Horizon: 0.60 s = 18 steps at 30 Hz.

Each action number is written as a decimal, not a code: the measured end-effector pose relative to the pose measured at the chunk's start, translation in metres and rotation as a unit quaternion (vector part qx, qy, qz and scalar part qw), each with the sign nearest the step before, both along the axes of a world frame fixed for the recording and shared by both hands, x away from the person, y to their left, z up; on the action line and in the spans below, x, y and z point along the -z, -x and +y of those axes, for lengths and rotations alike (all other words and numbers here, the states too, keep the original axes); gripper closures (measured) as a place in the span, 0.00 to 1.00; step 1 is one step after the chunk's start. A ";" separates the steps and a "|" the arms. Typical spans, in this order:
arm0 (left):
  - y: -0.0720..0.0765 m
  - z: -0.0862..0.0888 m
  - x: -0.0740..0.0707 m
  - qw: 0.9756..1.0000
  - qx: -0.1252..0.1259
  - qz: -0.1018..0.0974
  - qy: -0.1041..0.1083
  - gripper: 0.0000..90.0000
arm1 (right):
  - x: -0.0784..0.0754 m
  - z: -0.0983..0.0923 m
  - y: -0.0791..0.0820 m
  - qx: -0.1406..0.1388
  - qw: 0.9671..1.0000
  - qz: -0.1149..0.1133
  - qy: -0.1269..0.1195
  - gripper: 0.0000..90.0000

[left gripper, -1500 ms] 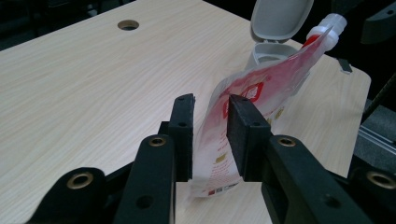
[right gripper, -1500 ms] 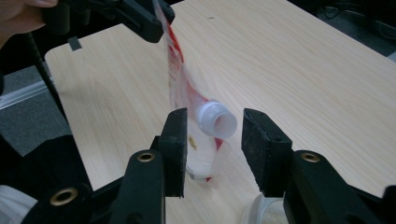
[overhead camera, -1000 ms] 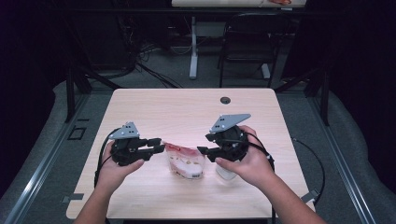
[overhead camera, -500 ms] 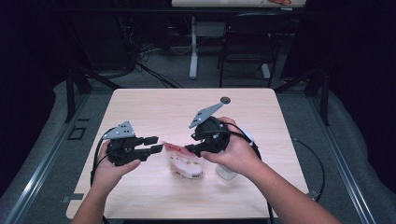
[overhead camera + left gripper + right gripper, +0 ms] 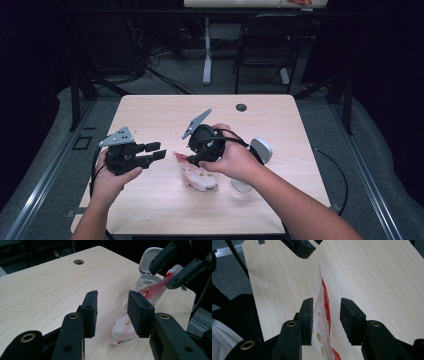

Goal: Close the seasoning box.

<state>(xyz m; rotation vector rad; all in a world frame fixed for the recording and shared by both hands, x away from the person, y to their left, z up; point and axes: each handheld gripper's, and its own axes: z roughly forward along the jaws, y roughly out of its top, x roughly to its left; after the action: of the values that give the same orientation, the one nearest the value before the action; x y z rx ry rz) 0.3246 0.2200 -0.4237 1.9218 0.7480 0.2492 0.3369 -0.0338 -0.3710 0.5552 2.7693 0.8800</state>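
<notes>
Right gripper (image 5: 192, 161) sliding left over pouch (image 5: 197, 176), jaws closing around its top, not yet pinching; left gripper (image 5: 159, 151) opening, empty; pouch bottom hidden.

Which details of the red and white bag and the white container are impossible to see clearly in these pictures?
- Print on the red and white bag: too small and blurred in the left gripper view.
- Lower end of the bag: cut off by the bottom edge and the right gripper in the right gripper view.
- Contents of the white container: hidden by the person's right hand in the high view and by the bag in the left gripper view.
</notes>
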 end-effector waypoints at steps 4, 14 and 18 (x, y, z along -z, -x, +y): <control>0.000 0.002 0.000 1.000 -0.003 0.001 0.001 0.67 | 0.000 0.008 -0.004 -0.001 1.000 0.004 0.003 0.72; -0.001 0.003 0.001 1.000 -0.006 0.001 -0.002 0.67 | 0.007 0.021 -0.012 -0.006 1.000 0.017 0.022 0.75; -0.001 0.003 0.001 1.000 -0.007 0.001 -0.003 0.67 | 0.010 0.024 -0.014 -0.005 0.999 0.021 0.027 0.76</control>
<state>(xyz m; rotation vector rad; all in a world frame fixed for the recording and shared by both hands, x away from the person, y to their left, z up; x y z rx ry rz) 0.3258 0.2231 -0.4245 1.9224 0.7628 0.2586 0.3513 -0.0099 -0.3808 0.5571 2.8278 0.8016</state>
